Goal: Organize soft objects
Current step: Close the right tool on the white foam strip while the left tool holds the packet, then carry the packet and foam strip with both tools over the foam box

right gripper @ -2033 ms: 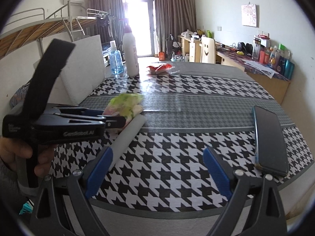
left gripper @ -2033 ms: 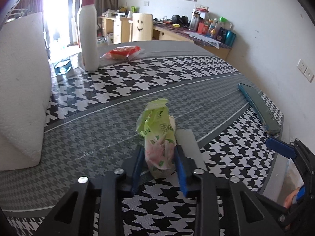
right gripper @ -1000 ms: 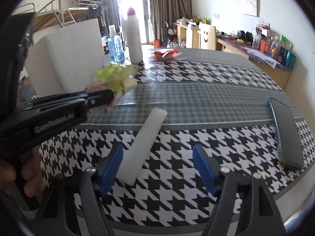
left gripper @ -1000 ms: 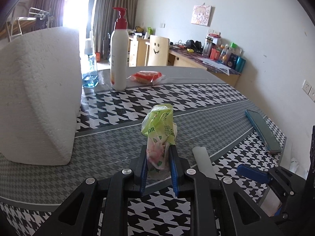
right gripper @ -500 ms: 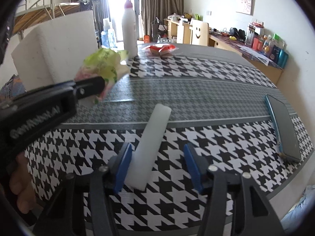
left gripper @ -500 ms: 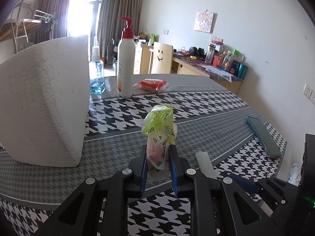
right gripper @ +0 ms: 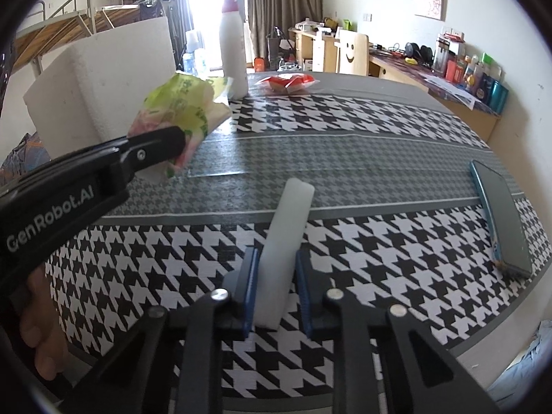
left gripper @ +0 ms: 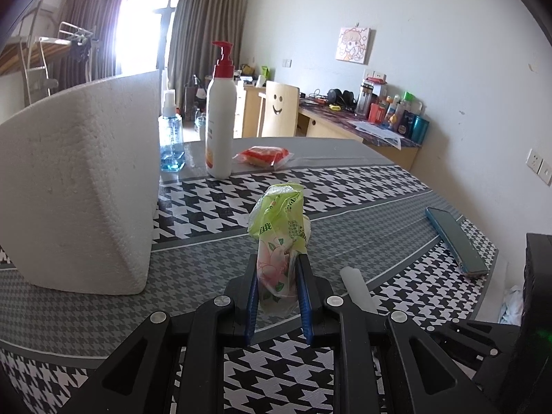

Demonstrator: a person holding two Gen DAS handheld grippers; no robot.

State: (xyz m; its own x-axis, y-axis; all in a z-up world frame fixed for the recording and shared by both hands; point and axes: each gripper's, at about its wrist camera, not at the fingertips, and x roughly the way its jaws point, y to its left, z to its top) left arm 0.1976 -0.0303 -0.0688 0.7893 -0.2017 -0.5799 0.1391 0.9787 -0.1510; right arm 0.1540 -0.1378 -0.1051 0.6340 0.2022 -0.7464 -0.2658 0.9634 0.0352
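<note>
Since two seconds ago: right gripper (right gripper: 275, 283), then spread wide above the cloth, now straddles the white foam strip (right gripper: 284, 238); left gripper (left gripper: 278, 284) has carried the green tissue pack (left gripper: 280, 238) up off the table.

Tissue pack: soft plastic, pinched between the left gripper's blue pads, clear of the tabletop, crumpled top standing above the fingertips.

Foam strip: lying on the houndstooth tablecloth (right gripper: 379, 241), near end between the right gripper's pads, far end running forward and slightly right. Pads sit against or just beside its sides; whether they yet squeeze it I cannot tell.

Handling, as judgement: close gently, since foam will dent; grip nearer the middle would stop the long end drooping on lifting. Keep the left grip steady so the slippery pack does not slide.

Beyond the claws: white foam block (left gripper: 79, 186) forward-left; pump bottle (left gripper: 220, 117), blue spray bottle (left gripper: 171, 134) and red snack packet (left gripper: 262, 155) far ahead; phone (right gripper: 500, 214) to the right.

Obscured: the pack's lower end, the strip's near end, and any destination for the items.
</note>
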